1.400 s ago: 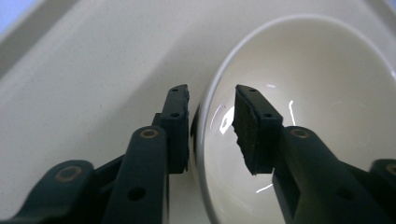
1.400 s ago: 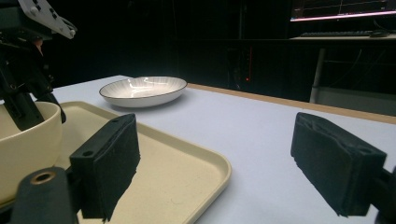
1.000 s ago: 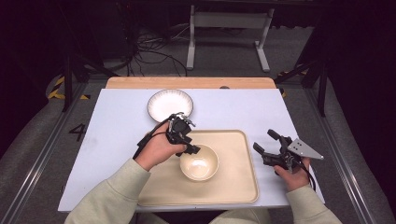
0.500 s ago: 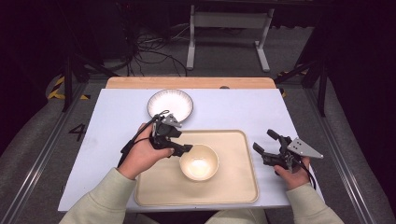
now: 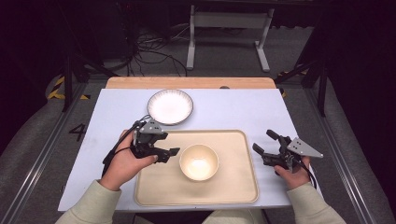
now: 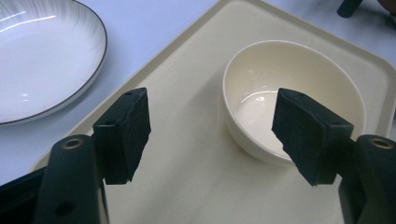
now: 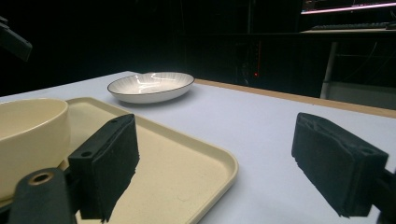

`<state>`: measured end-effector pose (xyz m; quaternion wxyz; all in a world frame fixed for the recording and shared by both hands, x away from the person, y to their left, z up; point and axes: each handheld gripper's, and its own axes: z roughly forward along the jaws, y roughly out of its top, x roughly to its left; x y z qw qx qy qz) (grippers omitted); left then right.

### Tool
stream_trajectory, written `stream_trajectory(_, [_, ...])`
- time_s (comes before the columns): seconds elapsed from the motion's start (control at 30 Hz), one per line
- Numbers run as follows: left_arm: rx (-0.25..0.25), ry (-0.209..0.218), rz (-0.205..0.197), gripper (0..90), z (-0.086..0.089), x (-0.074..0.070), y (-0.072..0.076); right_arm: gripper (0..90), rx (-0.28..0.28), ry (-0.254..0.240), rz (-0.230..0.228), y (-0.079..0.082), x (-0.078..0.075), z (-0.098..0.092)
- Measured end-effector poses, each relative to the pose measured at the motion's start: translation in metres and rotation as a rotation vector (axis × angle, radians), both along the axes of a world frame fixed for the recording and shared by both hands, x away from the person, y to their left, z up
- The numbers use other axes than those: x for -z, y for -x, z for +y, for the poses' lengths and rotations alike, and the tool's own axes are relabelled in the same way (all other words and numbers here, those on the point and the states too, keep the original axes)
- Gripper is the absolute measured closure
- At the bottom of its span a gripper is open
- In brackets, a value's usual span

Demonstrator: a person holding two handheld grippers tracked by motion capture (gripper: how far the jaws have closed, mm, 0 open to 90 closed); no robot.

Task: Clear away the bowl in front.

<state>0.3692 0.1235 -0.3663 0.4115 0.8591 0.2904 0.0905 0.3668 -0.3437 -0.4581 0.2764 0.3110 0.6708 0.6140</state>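
A cream bowl (image 5: 198, 162) stands upright in the middle of a cream tray (image 5: 233, 186). My left gripper (image 5: 169, 155) hovers over the tray's left edge, a short gap left of the bowl and pointing at it. Its jaws have just been opening and hold nothing. In the left gripper view the gripper (image 6: 212, 100) is open, with the bowl (image 6: 299, 79) beyond the pads. My right gripper (image 5: 264, 142) rests open on the table just right of the tray, empty. In the right gripper view its jaws (image 7: 215, 126) frame the tray's corner (image 7: 219, 163) and the bowl (image 7: 28, 135).
A white plate with a dark rim (image 5: 170, 106) lies on the pale table behind the tray's left end, also in the left gripper view (image 6: 42, 60) and the right gripper view (image 7: 149, 86). A wooden strip (image 5: 187, 82) borders the table's far edge. Stands and cables fill the floor beyond.
My left gripper has drawn back leftward from the bowl's rim and its jaws have widened. The bowl stays where it was on the tray. The right gripper has kept still.
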Motion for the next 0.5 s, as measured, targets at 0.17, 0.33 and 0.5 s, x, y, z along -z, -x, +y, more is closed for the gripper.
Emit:
stream_trajectory(0.17, [-0.024, 0.021, -0.03, 25.1, 0.012, 0.002, 0.004, 14.8, 0.001, -0.001, -0.001, 0.0, 0.0, 0.0])
stream_trajectory(0.33, [-0.043, 0.065, -0.067, 21.2, 0.024, 0.003, 0.007, 14.7, 0.0, -0.001, 0.0, 0.0, 0.0, 0.0])
stream_trajectory(0.5, [-0.066, 0.105, -0.097, 19.3, 0.037, 0.007, 0.009, 14.7, -0.003, -0.004, 0.003, 0.0, 0.0, 0.0])
